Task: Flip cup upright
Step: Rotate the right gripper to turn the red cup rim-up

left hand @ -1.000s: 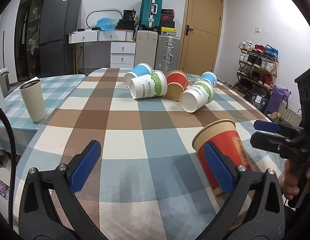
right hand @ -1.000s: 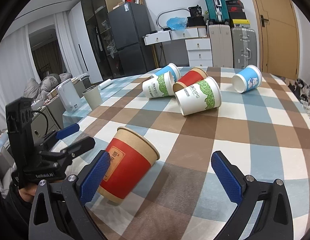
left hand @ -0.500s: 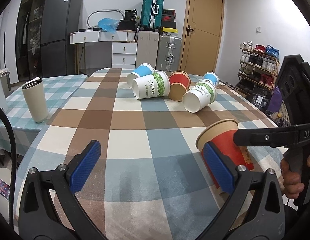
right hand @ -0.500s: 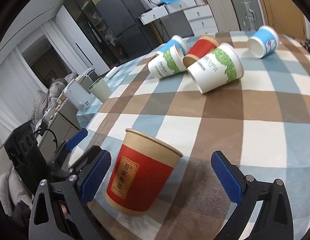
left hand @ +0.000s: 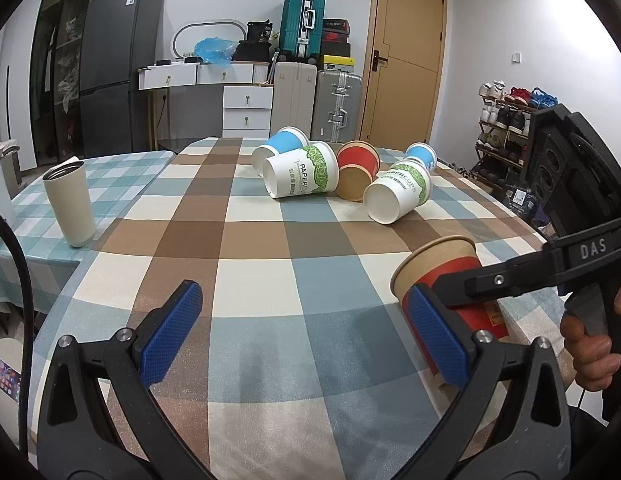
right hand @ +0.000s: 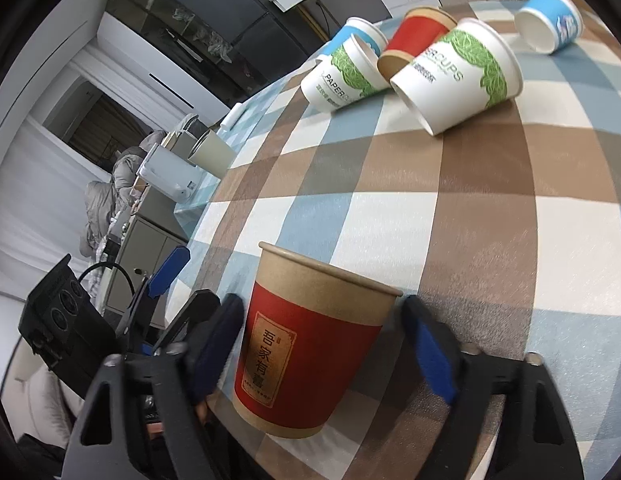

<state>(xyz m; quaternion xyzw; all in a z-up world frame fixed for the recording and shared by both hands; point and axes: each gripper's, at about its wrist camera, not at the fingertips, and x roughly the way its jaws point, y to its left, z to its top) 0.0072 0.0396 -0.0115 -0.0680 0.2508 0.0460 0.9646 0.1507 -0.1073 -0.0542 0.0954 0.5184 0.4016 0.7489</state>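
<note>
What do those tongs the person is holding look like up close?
Each pair of tongs is black plastic: two angled fingers with silver screws and textured blue pads. The right tongs carry white "DAS" lettering. A bare hand grips the handle. A black cable loops at the left.

matt kraft-paper red cup [right hand: 310,344], textured blue rubbery pads [left hand: 170,336], woven checked tablecloth [left hand: 270,288], matt beige tumbler [left hand: 70,204] with metal rim

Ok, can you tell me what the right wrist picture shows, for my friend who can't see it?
A red and brown paper cup with gold writing sits between the two blue-padded fingers of the right claw, mouth up, on a blue, brown and cream checked tablecloth. Farther back, five more paper cups lie tipped over, including a white and green paper cup.
</note>
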